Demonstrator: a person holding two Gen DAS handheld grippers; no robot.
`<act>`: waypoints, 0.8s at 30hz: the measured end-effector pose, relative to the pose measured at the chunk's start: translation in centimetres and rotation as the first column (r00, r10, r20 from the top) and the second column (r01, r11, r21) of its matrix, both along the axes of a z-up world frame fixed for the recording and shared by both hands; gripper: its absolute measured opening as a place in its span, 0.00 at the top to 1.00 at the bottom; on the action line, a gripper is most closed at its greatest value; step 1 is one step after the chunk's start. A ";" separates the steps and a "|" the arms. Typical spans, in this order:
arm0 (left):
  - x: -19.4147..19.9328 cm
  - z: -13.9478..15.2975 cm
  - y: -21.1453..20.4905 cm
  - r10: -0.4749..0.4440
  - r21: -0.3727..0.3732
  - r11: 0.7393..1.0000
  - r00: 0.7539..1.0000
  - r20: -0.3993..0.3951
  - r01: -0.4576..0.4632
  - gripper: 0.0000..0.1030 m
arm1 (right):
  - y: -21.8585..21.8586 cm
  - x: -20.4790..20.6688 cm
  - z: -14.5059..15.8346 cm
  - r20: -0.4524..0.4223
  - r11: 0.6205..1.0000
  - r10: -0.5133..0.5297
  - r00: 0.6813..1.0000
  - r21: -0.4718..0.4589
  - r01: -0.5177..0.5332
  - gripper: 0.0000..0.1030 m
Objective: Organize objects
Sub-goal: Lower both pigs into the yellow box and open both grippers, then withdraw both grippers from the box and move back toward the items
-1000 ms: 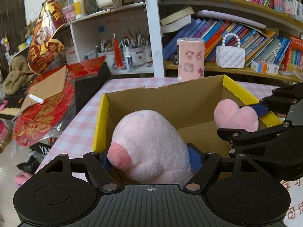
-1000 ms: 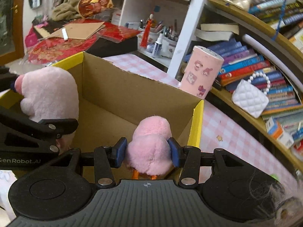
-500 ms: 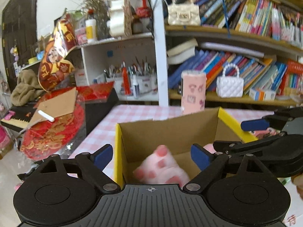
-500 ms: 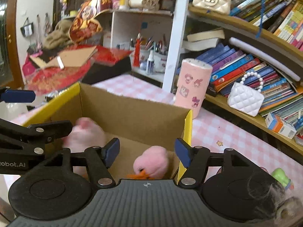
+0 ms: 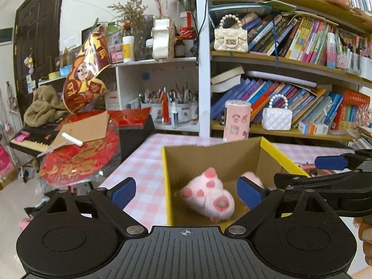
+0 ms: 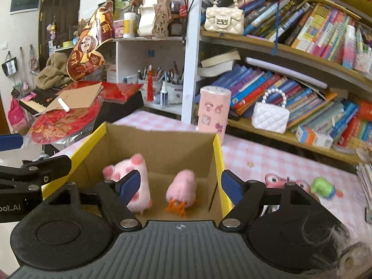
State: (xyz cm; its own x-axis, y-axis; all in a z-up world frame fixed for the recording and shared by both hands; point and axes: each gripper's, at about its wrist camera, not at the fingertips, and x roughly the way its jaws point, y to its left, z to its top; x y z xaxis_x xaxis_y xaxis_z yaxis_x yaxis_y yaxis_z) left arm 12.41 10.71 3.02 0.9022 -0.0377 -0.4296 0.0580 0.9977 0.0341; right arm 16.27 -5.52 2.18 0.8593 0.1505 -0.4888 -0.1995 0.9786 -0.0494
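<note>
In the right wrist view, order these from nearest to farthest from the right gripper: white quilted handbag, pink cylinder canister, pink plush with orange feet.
From the right gripper:
1. Pink plush with orange feet, in the cardboard box, between the fingers.
2. Pink cylinder canister, just behind the box.
3. White quilted handbag, on the shelf, back right.

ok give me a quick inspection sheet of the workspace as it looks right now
Surface: pink checked tablecloth on the table.
Job's things: cardboard box with yellow flaps, open; pink pig plush and pink chick plush lie inside, apart.
Clutter: pink cylinder behind the box; green toy and pink toy on the cloth to its right.
Grippers: left gripper open, empty; right gripper open, empty; both above the box's near edge.
Cables: a thin dark one hangs by the white shelf post.
Surroundings: bookshelf with books, white handbag; red decorations at left.
</note>
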 end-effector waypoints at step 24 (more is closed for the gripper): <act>-11.8 -3.9 3.0 0.030 -0.002 1.000 0.985 -0.172 -0.031 0.07 | 3.8 -15.4 -5.0 -0.162 0.987 -0.160 0.974 -0.002 0.162 0.28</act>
